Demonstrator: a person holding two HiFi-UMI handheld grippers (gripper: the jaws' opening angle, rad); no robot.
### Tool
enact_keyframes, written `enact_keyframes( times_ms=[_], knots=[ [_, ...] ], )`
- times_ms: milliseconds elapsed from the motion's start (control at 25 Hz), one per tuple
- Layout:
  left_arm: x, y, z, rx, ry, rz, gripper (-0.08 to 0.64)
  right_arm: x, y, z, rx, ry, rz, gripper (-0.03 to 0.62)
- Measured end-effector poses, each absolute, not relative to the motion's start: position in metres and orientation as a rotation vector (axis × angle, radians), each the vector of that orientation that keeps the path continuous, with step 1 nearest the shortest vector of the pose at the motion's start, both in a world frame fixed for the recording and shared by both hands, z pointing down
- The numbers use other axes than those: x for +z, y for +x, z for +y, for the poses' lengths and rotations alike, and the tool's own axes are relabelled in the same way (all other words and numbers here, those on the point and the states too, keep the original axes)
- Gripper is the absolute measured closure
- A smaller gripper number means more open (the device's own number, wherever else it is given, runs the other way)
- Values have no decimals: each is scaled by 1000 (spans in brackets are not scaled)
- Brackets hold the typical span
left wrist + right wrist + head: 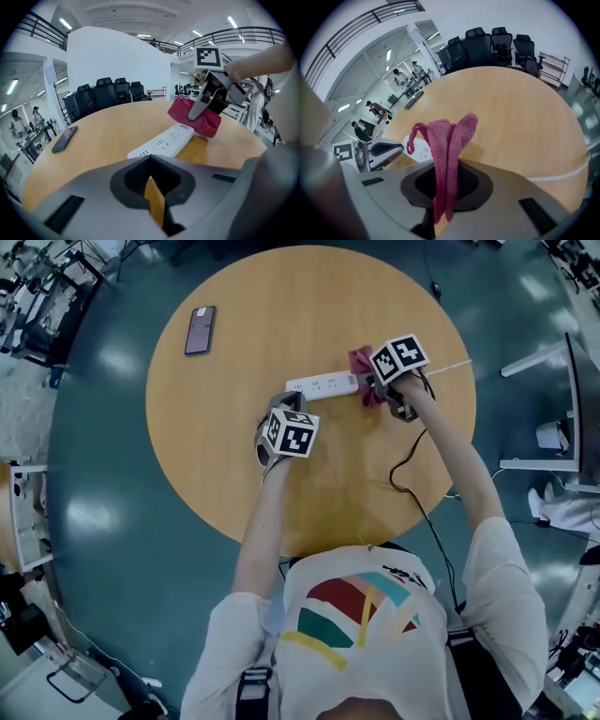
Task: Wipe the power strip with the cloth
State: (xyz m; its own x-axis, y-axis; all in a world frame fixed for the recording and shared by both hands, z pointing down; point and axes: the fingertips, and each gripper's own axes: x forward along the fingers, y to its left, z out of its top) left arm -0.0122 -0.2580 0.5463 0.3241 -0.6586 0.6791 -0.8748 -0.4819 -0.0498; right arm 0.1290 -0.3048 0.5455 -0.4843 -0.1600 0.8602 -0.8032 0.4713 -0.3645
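A white power strip (322, 385) lies across the far middle of the round wooden table (234, 484). A pink cloth (361, 362) is bunched at the strip's right end, and my right gripper (377, 390) is shut on it. In the right gripper view the cloth (446, 140) stands folded between the jaws, with the strip (419, 149) just beyond. My left gripper (265, 442) hovers near the strip's left end, shut and holding nothing. From the left gripper view (152, 190) the strip (161, 142) runs ahead toward the cloth (199, 121).
A dark phone (200, 330) lies on the table at the far left. The strip's white cord (450, 365) runs off the right edge. A black cable (412, 484) trails from my right arm. Office chairs (108, 93) stand beyond the table.
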Motion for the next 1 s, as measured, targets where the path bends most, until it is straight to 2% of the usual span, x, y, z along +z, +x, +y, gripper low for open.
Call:
enact_keyframes(
  times_ms=[360, 720, 1000],
  knots=[
    [549, -10, -251, 963, 2311, -1358, 518, 558, 137, -243, 1311, 919, -1973, 554],
    [569, 9, -194, 961, 2246, -1195, 521, 544, 143, -190, 1183, 894, -2007, 552],
    [555, 8, -157, 850, 2373, -1292, 523, 538, 127, -162, 1067, 853, -2037, 554]
  ],
)
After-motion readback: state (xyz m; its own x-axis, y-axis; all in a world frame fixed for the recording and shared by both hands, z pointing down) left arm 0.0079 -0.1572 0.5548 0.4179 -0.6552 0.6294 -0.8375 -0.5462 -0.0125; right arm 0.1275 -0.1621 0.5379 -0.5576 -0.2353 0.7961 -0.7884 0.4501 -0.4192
